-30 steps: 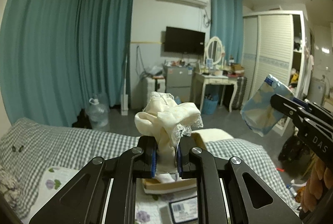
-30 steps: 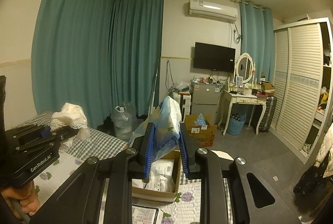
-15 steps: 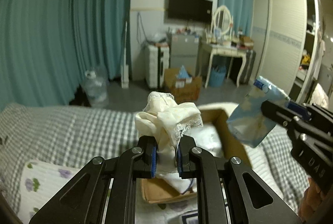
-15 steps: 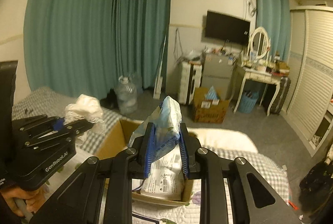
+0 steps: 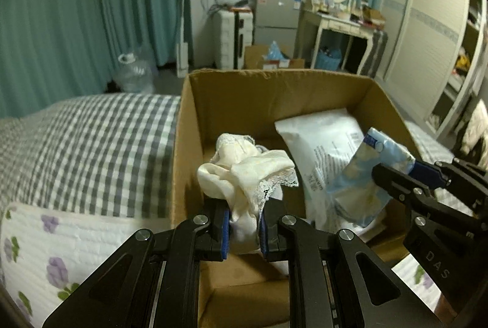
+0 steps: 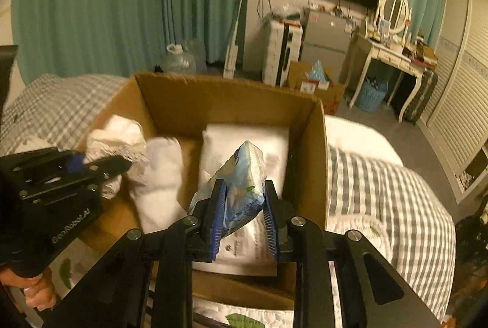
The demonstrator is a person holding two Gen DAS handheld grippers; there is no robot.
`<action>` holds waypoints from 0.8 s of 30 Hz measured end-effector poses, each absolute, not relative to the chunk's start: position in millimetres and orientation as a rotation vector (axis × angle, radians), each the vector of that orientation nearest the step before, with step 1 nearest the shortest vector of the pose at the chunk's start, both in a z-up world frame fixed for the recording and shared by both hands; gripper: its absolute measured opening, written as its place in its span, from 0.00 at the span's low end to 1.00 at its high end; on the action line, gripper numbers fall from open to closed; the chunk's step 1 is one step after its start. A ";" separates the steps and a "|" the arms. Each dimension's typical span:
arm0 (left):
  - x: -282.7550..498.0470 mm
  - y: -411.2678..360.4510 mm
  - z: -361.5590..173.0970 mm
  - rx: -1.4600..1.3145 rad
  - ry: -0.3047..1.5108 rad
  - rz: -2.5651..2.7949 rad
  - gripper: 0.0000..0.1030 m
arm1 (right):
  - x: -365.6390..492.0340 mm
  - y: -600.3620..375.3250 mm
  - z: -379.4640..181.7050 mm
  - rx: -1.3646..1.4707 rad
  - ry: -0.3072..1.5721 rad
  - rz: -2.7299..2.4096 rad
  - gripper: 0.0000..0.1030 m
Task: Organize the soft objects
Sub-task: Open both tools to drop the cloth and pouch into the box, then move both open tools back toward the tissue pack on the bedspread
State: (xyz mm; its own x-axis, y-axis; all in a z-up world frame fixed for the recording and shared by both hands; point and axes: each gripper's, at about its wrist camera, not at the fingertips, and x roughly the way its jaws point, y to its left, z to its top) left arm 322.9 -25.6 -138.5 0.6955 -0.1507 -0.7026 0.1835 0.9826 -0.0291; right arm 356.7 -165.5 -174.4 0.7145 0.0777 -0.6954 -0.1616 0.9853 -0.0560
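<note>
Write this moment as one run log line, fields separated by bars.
left gripper: holds cream cloth | right gripper: blue packet between opening fingers | both over cardboard box

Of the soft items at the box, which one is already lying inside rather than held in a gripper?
The large white plastic pack lying flat in the cardboard box. The cream lace-edged cloth is pinched in the left gripper; the pale blue packet sits between the right gripper's fingers.
</note>
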 end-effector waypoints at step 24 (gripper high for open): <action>261.3 -19.6 -29.0 0.027 0.600 -0.143 0.70 | 252.9 -209.0 -43.9 -0.038 0.532 0.049 0.64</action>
State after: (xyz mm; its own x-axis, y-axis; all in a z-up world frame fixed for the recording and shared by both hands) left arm 261.3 -19.6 -29.0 0.8155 -0.1263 -0.5648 0.1418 0.9898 -0.0167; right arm 252.9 -209.0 -43.9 0.8609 0.0365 -0.5075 -0.0563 0.9981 -0.0236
